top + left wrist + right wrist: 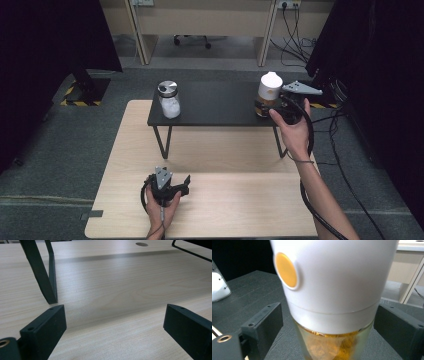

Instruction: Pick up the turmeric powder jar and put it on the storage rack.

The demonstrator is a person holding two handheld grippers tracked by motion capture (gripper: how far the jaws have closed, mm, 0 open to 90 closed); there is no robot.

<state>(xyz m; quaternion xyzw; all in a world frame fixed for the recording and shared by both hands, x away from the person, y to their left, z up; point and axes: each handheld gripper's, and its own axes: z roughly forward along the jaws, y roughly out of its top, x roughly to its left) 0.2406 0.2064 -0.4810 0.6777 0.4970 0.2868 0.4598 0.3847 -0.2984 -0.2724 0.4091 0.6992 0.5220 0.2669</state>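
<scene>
Looking from the high view, we saw the white-capped jar [269, 95] on the black shelf [215, 107], beside our right gripper [267, 107]. Our left gripper [115, 325] stood apart over the table [120, 290]. Around the jar, right jaws stood apart, not touching.

A pale wooden surface [240, 200] stands on grey carpet. On its far half sits a low black shelf [215, 107] on thin metal legs. The shelf carries a glass jar with a silver lid [169, 99] at its left end and a white-topped jar of amber contents [269, 94] at its right end.
</scene>
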